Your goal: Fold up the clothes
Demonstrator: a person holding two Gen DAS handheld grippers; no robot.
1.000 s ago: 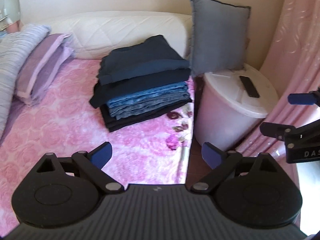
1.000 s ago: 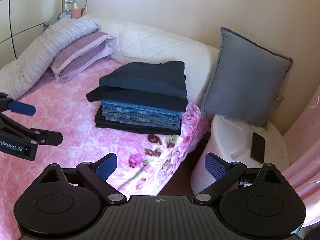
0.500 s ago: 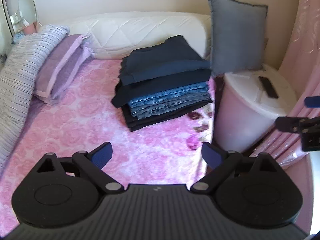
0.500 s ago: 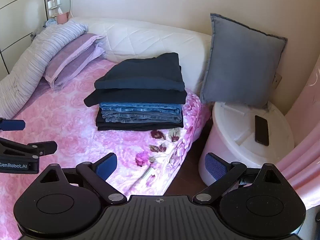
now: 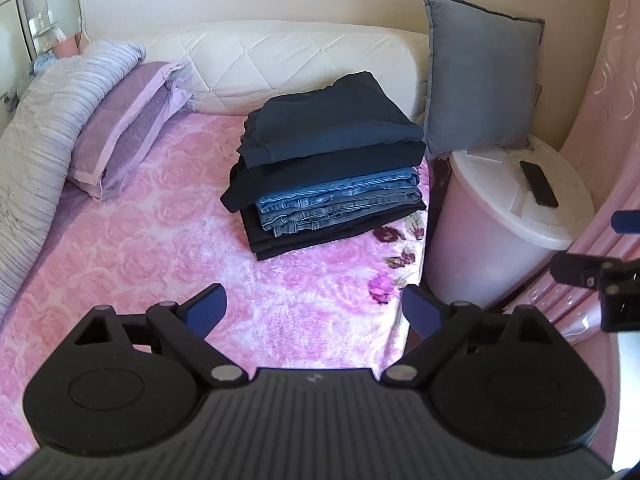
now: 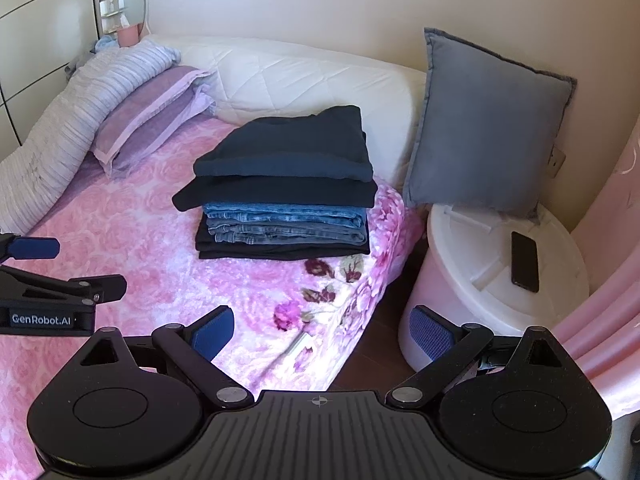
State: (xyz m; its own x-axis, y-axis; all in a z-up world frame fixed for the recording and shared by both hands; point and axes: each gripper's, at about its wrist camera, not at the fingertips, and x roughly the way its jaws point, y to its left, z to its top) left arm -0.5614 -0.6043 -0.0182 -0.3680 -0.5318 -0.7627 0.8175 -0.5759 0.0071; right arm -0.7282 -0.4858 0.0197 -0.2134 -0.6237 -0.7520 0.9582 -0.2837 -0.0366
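A neat stack of folded clothes (image 5: 332, 172) (image 6: 284, 188) rests on the pink floral bed near its right edge: dark navy tops above, blue jeans in the middle, a black piece at the bottom. My left gripper (image 5: 314, 312) hovers open over the blanket, well short of the stack, holding nothing. My right gripper (image 6: 320, 328) is open too, above the bed's corner, with nothing between its fingers. Each gripper shows at the edge of the other's view.
The pink blanket (image 5: 140, 248) covers the bed. Purple pillow (image 5: 120, 140) and striped bedding (image 5: 44, 128) lie at left, a white headboard cushion (image 5: 280, 56) behind. A grey cushion (image 6: 484, 136) leans on a white-lidded tub (image 6: 500, 268) carrying a black phone (image 6: 525, 261). Pink curtain (image 6: 600, 320) at right.
Both views have shifted leftward along the bed, so the stack sits further right and more of the pillows and mirror shows. Both grippers stayed open.
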